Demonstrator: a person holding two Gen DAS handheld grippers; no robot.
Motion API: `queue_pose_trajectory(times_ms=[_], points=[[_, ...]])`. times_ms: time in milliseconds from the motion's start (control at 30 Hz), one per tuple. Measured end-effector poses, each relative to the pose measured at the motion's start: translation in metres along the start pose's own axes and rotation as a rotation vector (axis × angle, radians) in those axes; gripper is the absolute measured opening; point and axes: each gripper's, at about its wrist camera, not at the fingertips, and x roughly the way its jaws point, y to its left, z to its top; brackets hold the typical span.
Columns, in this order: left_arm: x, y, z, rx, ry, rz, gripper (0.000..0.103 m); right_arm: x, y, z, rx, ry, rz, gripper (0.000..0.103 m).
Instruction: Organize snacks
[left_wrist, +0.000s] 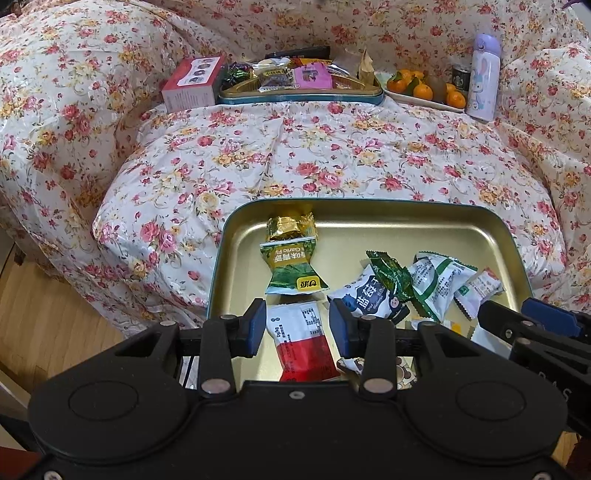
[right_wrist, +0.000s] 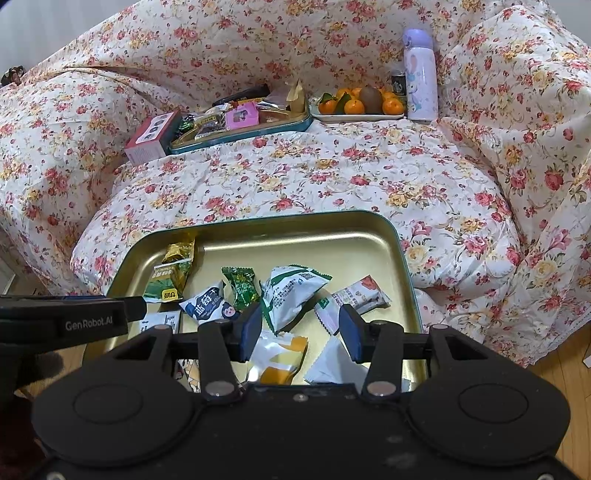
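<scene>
My left gripper (left_wrist: 297, 325) hangs over the near end of the gold tin tray (left_wrist: 369, 221), fingers partly spread with nothing pinched; the red-and-white packet (left_wrist: 301, 339) lies below the gap, untouched as far as I can tell. At eleven o'clock from it sits the green garlic packet (left_wrist: 293, 269), at one o'clock the blueberry packet (left_wrist: 364, 297). My right gripper (right_wrist: 301, 328) is also half spread, empty, above the white-and-yellow packet (right_wrist: 280, 356), with the white-and-green pouch (right_wrist: 291, 295) at twelve o'clock. Far off at twelve lies a second tray (right_wrist: 258, 129) of snacks, the plate of oranges (right_wrist: 354, 105) right of it.
</scene>
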Motion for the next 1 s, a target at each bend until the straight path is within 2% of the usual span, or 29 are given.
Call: queue_pose_trajectory(times_ms=[1000], points=[[0.0014, -0.0041, -0.002, 0.018, 0.016, -0.01, 0.048, 0.001, 0.0019, -0.0032, -0.003, 0.006, 0.001, 0.049]])
